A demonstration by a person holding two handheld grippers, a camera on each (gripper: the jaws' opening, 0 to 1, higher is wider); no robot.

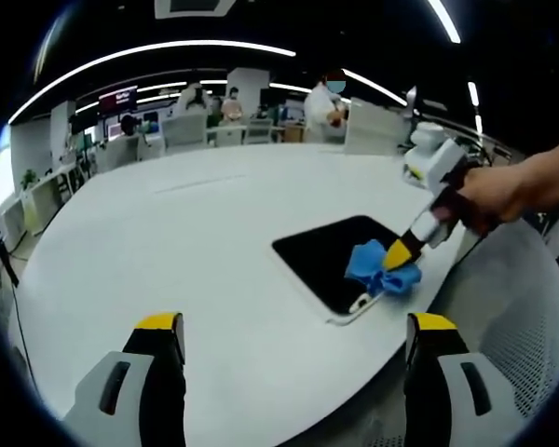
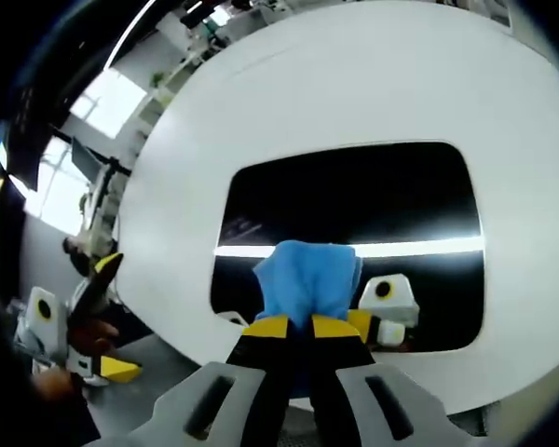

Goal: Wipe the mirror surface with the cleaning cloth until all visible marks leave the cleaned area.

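right claw [image 2: 295,326] clamped on blue cloth [image 2: 307,275], pressed against mirror [image 2: 354,200]

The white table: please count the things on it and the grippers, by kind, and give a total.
Mirror: 1, dark, lying flat on the white table
Blue cleaning cloth: 1, pressed on the mirror by the right gripper
Grippers: 2, the right one and the left gripper, open above the table
Total: 4
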